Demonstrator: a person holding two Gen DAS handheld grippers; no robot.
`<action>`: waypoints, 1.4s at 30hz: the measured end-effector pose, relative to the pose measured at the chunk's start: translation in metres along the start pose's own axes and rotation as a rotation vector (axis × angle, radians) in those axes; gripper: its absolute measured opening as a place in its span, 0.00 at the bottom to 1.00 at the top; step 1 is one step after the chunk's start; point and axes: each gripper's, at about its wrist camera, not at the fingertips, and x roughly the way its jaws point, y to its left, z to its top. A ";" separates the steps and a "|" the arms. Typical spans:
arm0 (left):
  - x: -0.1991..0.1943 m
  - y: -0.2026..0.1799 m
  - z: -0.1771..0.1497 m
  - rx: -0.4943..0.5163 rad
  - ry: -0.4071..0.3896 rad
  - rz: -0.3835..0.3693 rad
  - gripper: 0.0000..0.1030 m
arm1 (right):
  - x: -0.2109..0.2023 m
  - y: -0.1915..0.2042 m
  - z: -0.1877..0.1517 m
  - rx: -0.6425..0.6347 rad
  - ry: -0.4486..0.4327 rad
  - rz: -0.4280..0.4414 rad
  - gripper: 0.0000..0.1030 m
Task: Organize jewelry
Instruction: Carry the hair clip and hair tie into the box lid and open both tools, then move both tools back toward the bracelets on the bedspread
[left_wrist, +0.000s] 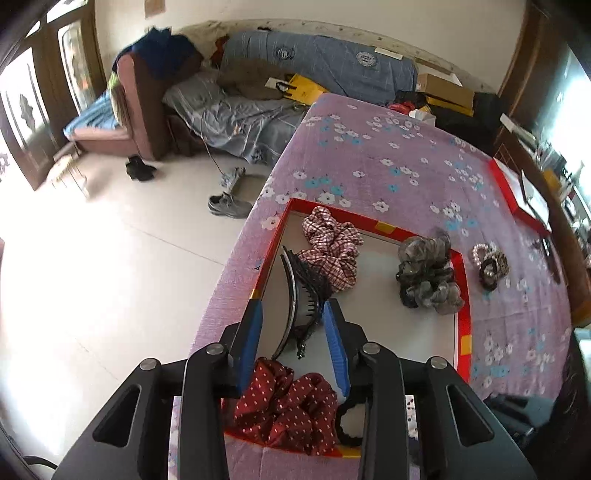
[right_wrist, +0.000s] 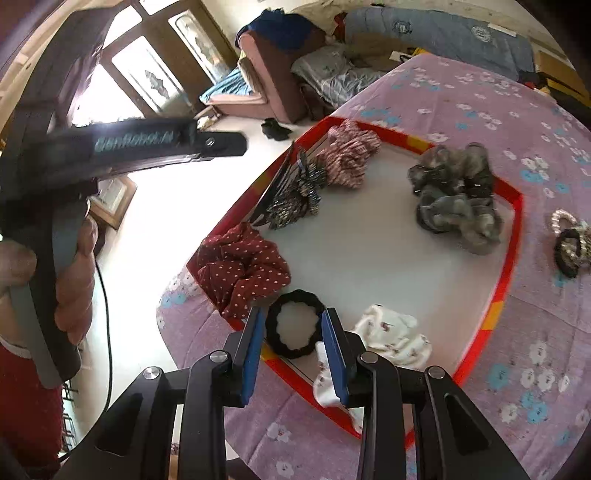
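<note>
Grippers hang over the red tray (left_wrist: 463, 295) on the flowered cloth (left_wrist: 388, 147), both angled down; the left gripper (left_wrist: 293, 314) stands partly open with nothing pressed between its pads; the black claw clip (left_wrist: 299, 295) lies in the gap beyond the tips, apart from both pads so far as the view tells; its long curved axis runs away from the fingers, roughly along their line, so a grip would cross its narrow width.

The right gripper (right_wrist: 293, 325) is likewise partly open and holds nothing; the black ring tie (right_wrist: 293, 325) lies flat on the tray floor just beyond and between its tips, near the tray's near wall; the white floral scrunchie (right_wrist: 391, 336) sits just to its right, draped over that wall.

Inside the tray also lie the plaid scrunchie (left_wrist: 330, 247), the grey scrunchie (left_wrist: 428, 273) against the far right wall, and the dotted red scrunchie (left_wrist: 284, 402) in the near left corner; the middle of the tray floor is bare, which gives room for setting down or sliding.

Still outside, on the cloth to the right of the tray, lies a small cluster of ties (left_wrist: 489, 264); in my judgement that is what remains to be gathered; the right gripper is the nearer one, and the cluster lies well to the right of its fingers, past the tray wall and the grey scrunchie; a reach there should clear that wall, and the table edge beyond leaves little margin.
</note>
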 end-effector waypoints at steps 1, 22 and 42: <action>-0.004 -0.004 -0.001 0.011 -0.006 0.012 0.34 | -0.005 -0.003 0.001 0.008 -0.007 -0.002 0.35; -0.020 -0.130 -0.015 0.122 0.005 -0.037 0.48 | -0.081 -0.154 -0.060 0.323 -0.072 -0.053 0.39; 0.120 -0.277 0.017 0.125 0.147 -0.247 0.37 | -0.111 -0.336 -0.005 0.461 -0.178 -0.239 0.39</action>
